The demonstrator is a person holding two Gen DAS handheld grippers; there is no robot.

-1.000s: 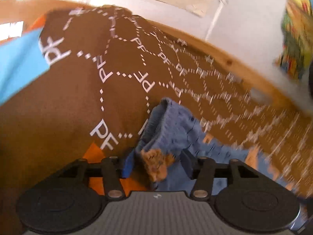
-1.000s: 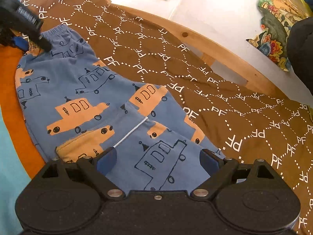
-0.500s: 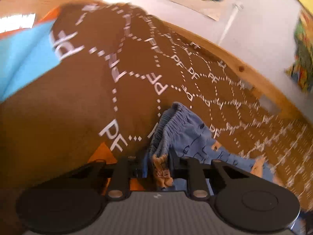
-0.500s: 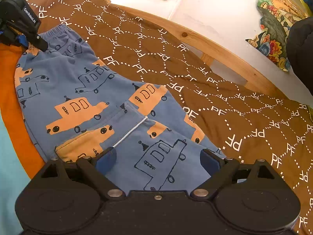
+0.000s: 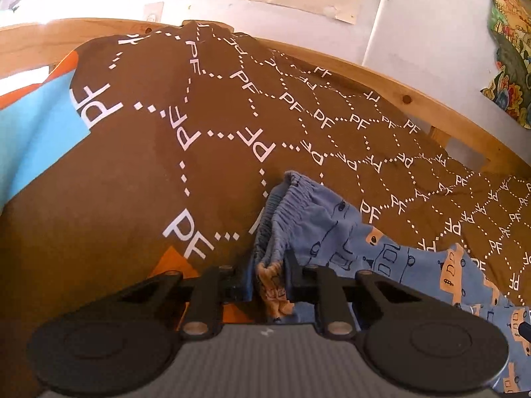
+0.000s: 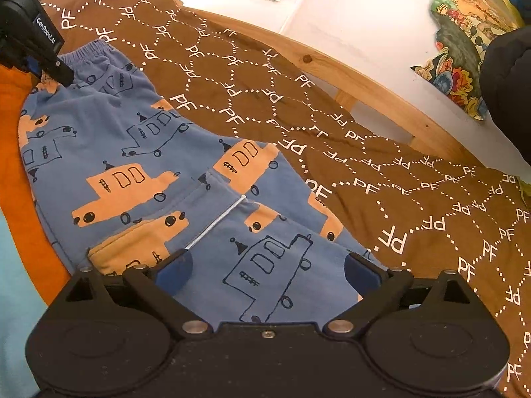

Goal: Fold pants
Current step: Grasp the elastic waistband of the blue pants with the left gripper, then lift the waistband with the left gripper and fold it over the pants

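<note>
Left gripper (image 5: 270, 280) is closing on the elastic waistband (image 5: 282, 199) of the blue cotton pants w/ orange car print (image 6: 139, 152); right gripper (image 6: 265, 267), jaws opening wide w/ cloth between but ungripped, should pinch the near leg end before lifting evenly.

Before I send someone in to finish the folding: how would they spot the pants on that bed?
Find the wooden bed frame against the white wall and the brown blanket printed with white "PF" letters. On its near side lie the pants: blue, with orange and outlined cars, the only picture-printed fabric there.
</note>
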